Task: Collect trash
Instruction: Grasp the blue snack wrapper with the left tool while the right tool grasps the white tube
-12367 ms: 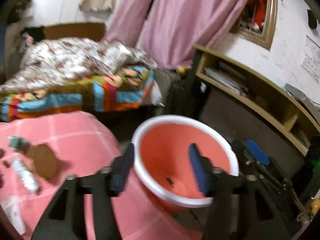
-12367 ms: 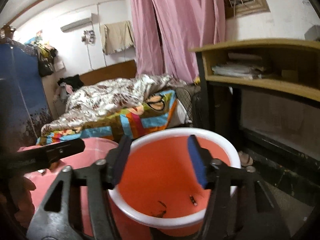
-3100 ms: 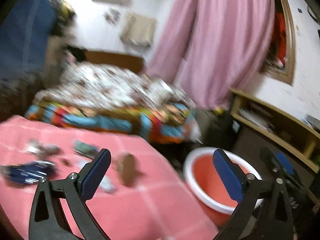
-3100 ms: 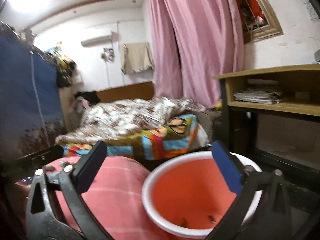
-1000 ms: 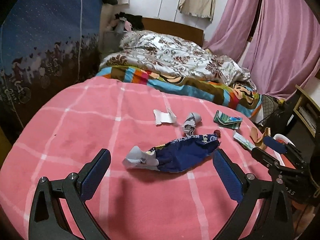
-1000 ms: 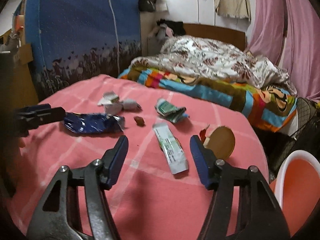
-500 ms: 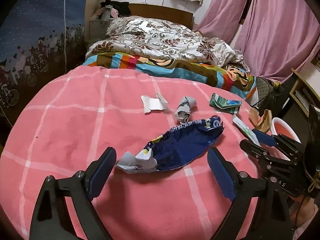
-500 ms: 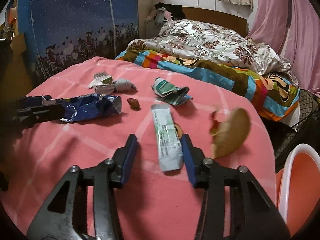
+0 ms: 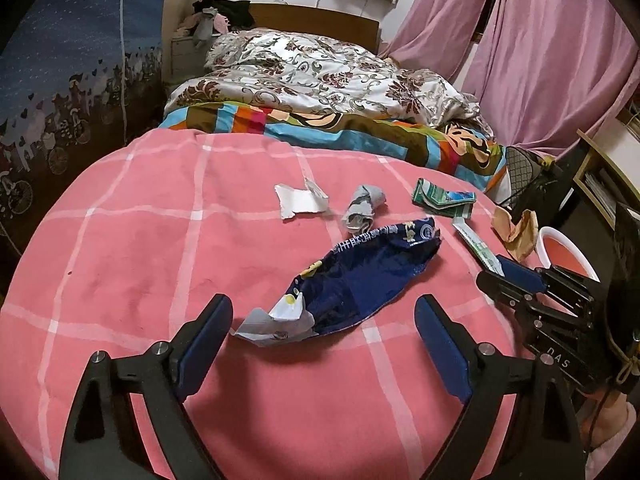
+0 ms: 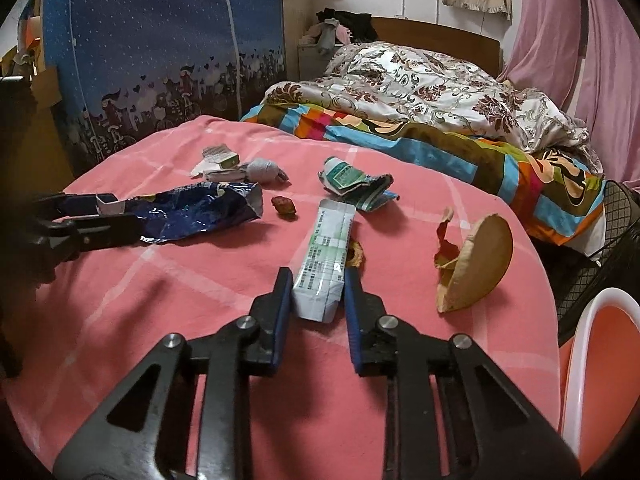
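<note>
Trash lies on a pink checked tablecloth [image 9: 160, 248]. My left gripper [image 9: 320, 332] is open, its pads on either side of the near end of a crumpled blue snack bag [image 9: 360, 276], also in the right wrist view [image 10: 196, 212]. My right gripper [image 10: 316, 284] is shut on the near end of a white and green wrapper [image 10: 326, 256], which still lies on the cloth; it shows in the left view too [image 9: 476, 246]. The red basin with a white rim [image 10: 600, 364] stands past the table's right edge.
Other trash on the cloth: a white torn paper [image 9: 300, 200], a grey crumpled wad [image 9: 362, 210], a green crumpled packet [image 10: 352, 184], a small brown lump [image 10: 284, 205] and a torn brown paper cup [image 10: 472, 264]. A bed with quilts [image 9: 320, 80] is behind.
My right gripper has closed onto the white and green wrapper. My left gripper has come lower and nearer over the blue bag, its jaws somewhat narrower.
</note>
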A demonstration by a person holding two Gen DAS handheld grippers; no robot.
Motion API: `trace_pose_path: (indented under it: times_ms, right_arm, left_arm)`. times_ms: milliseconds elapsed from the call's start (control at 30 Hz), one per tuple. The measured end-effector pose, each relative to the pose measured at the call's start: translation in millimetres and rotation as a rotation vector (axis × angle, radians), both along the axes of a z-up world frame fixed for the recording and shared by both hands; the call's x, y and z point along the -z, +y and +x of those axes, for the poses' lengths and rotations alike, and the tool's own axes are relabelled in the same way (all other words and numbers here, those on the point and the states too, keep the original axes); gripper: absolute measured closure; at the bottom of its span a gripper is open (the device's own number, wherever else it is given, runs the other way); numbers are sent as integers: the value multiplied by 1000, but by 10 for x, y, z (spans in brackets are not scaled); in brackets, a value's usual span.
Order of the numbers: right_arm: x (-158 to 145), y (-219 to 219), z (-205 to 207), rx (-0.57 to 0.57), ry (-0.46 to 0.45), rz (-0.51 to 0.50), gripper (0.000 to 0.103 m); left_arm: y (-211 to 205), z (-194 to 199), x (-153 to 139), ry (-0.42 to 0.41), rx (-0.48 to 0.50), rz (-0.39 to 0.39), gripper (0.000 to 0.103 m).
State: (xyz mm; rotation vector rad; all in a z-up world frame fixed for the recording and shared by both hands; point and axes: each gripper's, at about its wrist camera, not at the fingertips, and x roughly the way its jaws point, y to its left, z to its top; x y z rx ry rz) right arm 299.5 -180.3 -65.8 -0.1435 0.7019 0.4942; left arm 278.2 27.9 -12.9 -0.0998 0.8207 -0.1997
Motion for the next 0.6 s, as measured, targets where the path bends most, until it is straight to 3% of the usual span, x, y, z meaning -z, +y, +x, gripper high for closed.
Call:
trace_pose_path:
  times_ms: [433,467,500,567,600]
  right_arm:
    - [-46,-38,-214,-5,-33,19,97]
    - [-47,-46,-224,-4,-33,21,97]
    - [-44,-54,-231,-3,-33,23,97]
    - [-47,-70,-237,-1,-32,28,97]
    - [-47,-75,-238,0,-32,30,97]
  left_arm:
    - [-65,-30,14,22,95,14,14]
    - [-91,-26,21,26,104,29,16]
    - [-111,-24,31,30,109,41,28]
    - [-152,-1,67,48,121,69,43]
    - [-173,7,94,57,122,86,45]
